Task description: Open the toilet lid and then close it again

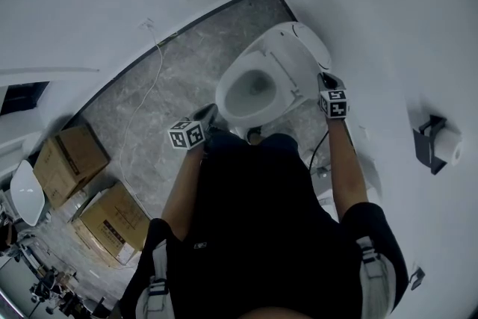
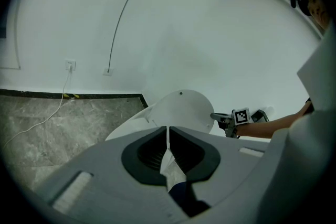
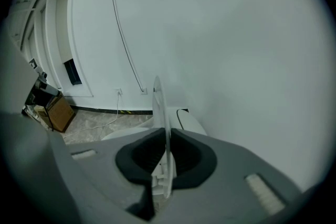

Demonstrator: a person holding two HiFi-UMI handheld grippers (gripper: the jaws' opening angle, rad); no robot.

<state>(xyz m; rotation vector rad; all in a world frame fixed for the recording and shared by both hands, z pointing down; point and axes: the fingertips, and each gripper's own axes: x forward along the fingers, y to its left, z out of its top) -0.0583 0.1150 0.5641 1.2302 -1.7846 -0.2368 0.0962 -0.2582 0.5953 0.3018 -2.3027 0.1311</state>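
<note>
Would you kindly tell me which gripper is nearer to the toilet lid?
Right. The right gripper is clamped on the edge of the toilet lid; the left gripper hangs apart from it, beside the bowl.

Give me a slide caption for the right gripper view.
The right gripper clamps its jaws on the upright toilet lid, seen edge-on against a white wall.

Head cam looks steeply down; 2 low, close cams face wall; all 3 share toilet lid.
</note>
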